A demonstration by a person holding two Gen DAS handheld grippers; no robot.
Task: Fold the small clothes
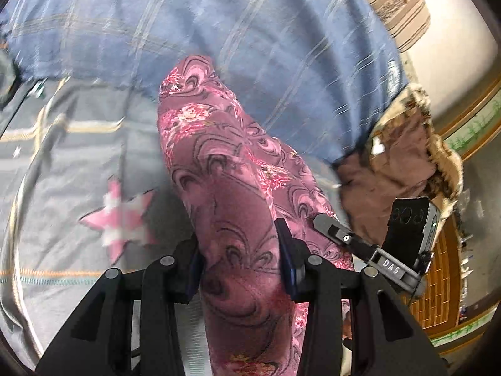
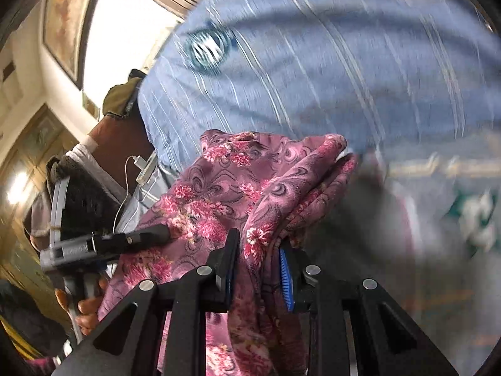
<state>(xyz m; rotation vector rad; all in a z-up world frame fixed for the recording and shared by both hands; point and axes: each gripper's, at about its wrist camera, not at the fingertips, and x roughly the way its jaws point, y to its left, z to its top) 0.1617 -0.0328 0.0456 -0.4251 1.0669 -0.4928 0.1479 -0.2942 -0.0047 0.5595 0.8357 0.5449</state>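
- Left wrist: a bed point(image 1: 78, 144) with a blue quilt point(image 1: 250, 31) lies beneath. The left gripper point(image 1: 239, 263) pinches the garment point(image 1: 225, 156), lifted clear so it hangs straight.
- Right wrist: the right gripper point(image 2: 258, 269) clamps a bunched edge, seemingly sharing the load for a fold.

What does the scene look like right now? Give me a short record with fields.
garment: pink floral cloth, bunched, lifted between both grippers
left gripper: shut on the cloth
right gripper: shut on the cloth, folds draped over its fingers
surface: bed with grey star-print sheet
behind: blue striped pillow
image quality: motion blur in both views
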